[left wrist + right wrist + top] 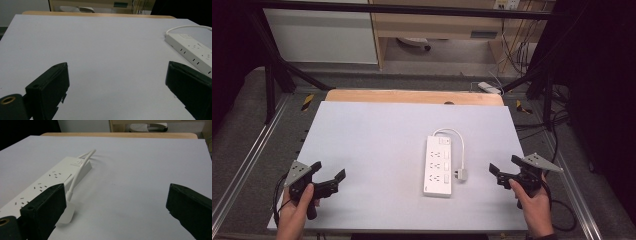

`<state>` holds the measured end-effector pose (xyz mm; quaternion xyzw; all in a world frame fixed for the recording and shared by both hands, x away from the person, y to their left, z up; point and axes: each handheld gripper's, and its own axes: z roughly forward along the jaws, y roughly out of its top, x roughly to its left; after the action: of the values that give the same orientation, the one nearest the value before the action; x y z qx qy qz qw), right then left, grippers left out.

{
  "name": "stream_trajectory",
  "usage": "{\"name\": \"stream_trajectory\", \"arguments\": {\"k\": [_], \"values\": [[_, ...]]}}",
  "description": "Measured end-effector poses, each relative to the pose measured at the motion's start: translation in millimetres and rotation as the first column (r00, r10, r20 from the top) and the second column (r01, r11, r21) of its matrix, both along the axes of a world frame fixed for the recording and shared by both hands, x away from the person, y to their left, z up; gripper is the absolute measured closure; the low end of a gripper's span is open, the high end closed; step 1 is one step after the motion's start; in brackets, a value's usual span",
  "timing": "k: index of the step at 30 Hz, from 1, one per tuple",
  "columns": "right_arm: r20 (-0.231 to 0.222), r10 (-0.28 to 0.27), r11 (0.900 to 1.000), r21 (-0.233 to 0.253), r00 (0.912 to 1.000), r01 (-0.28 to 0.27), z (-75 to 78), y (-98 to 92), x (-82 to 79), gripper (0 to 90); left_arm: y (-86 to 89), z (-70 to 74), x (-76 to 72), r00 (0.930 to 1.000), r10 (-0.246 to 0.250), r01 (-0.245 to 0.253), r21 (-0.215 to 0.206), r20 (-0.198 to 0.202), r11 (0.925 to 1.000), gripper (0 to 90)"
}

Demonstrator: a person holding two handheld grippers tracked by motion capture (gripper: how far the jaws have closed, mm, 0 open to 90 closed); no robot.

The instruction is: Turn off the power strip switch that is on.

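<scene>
The white power strip looks hard and light; it is best held by its long sides, both grippers' fingers are spread wide

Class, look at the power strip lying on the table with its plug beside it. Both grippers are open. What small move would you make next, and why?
Probably ease the right gripper toward the plug. Its jaws stand open and hold nothing, and the plug lies loose on the table beside the power strip, on the side nearer that gripper. The left gripper is farther off.
</scene>
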<state>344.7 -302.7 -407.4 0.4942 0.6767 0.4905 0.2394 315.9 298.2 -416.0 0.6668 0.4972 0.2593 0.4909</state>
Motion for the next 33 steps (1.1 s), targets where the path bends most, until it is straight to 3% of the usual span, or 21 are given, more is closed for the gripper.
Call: {"name": "stream_trajectory", "arguments": {"k": [7, 13, 28, 33], "values": [[0.045, 0.017, 1.000, -0.009, 0.9988, -0.017, 10.8, 6.9, -2.2, 4.4, -1.1, -0.2, -0.1, 1.0000, 0.004, -0.004, 0.003, -0.002, 1.0000, 5.5], [0.056, 0.017, 1.000, -0.024, 0.9983, -0.016, 22.2, 14.9, -3.4, 4.5, -2.0, -0.4, -0.1, 1.0000, -0.008, 0.008, 0.011, -0.005, 0.9999, 5.5], [0.078, 0.105, 0.993, -0.058, 0.9914, -0.101, 40.2, 48.5, -7.8, 4.1, -5.6, -1.1, -0.3, 0.9998, -0.018, 0.018, 0.037, -0.003, 0.9992, 5.5], [0.078, 0.119, 0.991, -0.070, 0.9898, -0.114, 39.2, 59.1, -9.0, 4.3, -6.1, -1.1, -0.9, 0.9999, -0.012, 0.012, 0.040, -0.001, 0.9991, 5.5]]}}
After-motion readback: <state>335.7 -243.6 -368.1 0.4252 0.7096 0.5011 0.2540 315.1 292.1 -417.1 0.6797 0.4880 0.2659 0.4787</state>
